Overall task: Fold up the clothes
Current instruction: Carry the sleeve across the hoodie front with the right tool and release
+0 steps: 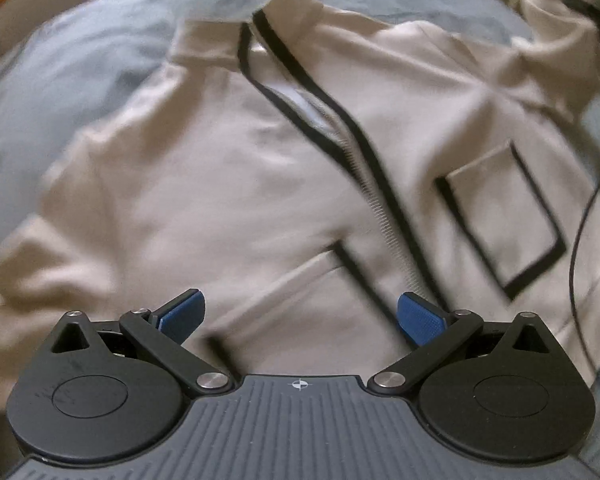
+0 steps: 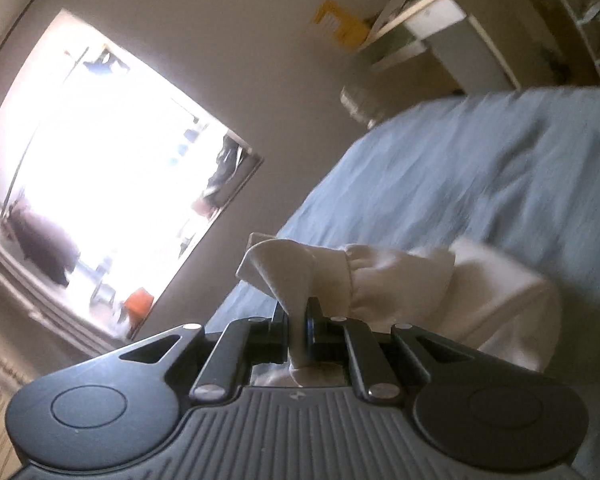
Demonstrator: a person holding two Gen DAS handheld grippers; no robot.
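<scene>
A beige zip-up jacket point(image 1: 204, 184) with black trim along the zipper and two black-edged pockets lies spread on a blue-grey bedsheet point(image 1: 72, 68). My left gripper point(image 1: 300, 314) hovers just above its lower front, open, its blue pads point(image 1: 182, 314) wide apart with nothing between them. In the right wrist view my right gripper point(image 2: 298, 324) is shut on a bunched end of the same beige jacket point(image 2: 284, 268), with a ribbed cuff just beyond the fingers; the cloth is lifted off the bedsheet point(image 2: 480, 168).
A thin black cable point(image 1: 578, 240) curves over the jacket's right edge. A bright window point(image 2: 112, 168) fills the wall past the bed. A white desk point(image 2: 432, 36) with clutter stands at the far end of the bed, and an orange object point(image 2: 138, 302) sits near the window's lower corner.
</scene>
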